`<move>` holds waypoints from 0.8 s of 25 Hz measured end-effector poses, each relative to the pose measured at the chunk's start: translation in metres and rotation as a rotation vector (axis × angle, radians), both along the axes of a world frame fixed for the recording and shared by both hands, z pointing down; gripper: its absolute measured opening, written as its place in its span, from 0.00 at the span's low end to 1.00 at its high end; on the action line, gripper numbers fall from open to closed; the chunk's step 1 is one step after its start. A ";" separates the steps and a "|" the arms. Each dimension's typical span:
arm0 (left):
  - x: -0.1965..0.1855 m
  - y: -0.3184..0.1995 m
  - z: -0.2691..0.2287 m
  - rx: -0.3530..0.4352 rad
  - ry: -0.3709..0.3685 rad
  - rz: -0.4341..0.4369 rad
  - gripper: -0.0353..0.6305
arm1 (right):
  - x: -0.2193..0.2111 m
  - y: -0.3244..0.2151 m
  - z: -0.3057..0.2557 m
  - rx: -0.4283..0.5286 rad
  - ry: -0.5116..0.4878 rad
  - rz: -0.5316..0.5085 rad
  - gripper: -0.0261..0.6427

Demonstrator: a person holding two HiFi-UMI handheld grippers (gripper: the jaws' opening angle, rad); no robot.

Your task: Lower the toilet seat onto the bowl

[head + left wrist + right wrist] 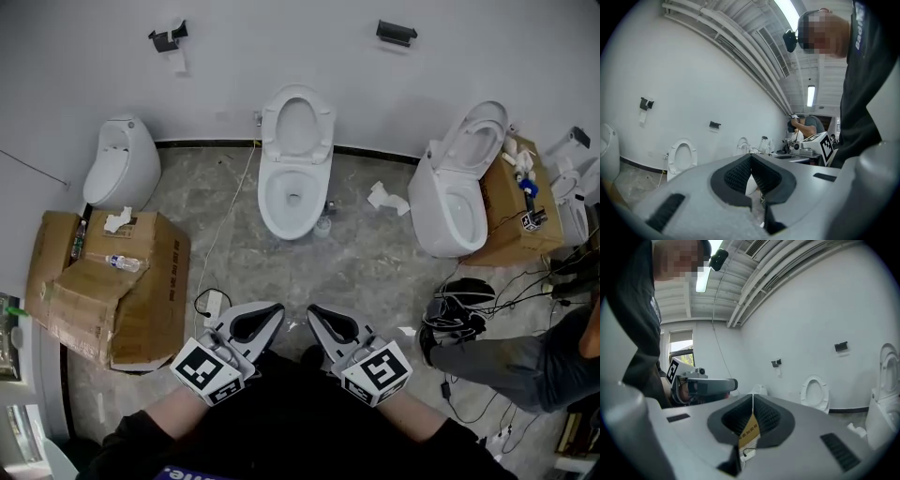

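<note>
Grey stone-patterned floor (375, 272) spreads before three white toilets ranged along the far white wall. We take the middle one as the subject: its toilet seat (298, 124) stands raised, leaning back toward the wall, and the bowl (292, 199) below it lies uncovered. To the left we see a rounded toilet with its lid down (120, 164), and to the right a third toilet (457, 187) with its seat up, set against a cardboard box (506, 211). At near left lie flattened cartons (112, 281) with a plastic bottle (120, 262) on top. Both tools are held side by side at the near edge, well apart from the middle toilet and pointing toward it. The left gripper (278, 307) has its jaws brought fully together with nothing between the tips. The right gripper (313, 310) is likewise closed tip to tip; in its own view a small yellow label (750, 430) hangs in the hollow behind the met tips. A seated person's leg (506, 361) shows at near right among cables.
</note>
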State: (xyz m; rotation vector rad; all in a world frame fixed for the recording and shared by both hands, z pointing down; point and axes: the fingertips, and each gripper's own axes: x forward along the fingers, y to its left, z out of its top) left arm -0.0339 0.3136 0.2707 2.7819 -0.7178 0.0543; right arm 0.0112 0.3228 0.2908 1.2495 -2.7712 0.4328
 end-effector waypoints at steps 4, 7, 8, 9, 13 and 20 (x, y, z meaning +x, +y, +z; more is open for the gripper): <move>0.005 -0.003 0.007 -0.003 -0.009 -0.030 0.07 | 0.008 -0.004 0.010 -0.015 -0.005 -0.027 0.08; 0.005 -0.016 0.006 0.005 -0.013 -0.036 0.07 | 0.011 -0.016 0.014 -0.022 -0.001 -0.033 0.08; 0.005 -0.022 0.006 0.010 -0.013 -0.035 0.07 | 0.011 -0.022 0.015 -0.021 0.001 -0.032 0.08; 0.004 -0.030 0.006 0.016 -0.012 -0.034 0.07 | 0.011 -0.030 0.015 -0.019 0.002 -0.029 0.08; 0.003 -0.071 0.008 0.032 0.001 -0.009 0.07 | 0.009 -0.069 0.019 -0.015 0.017 -0.005 0.08; -0.011 -0.178 0.007 0.037 0.024 0.063 0.07 | -0.001 -0.168 0.014 -0.005 0.030 0.082 0.08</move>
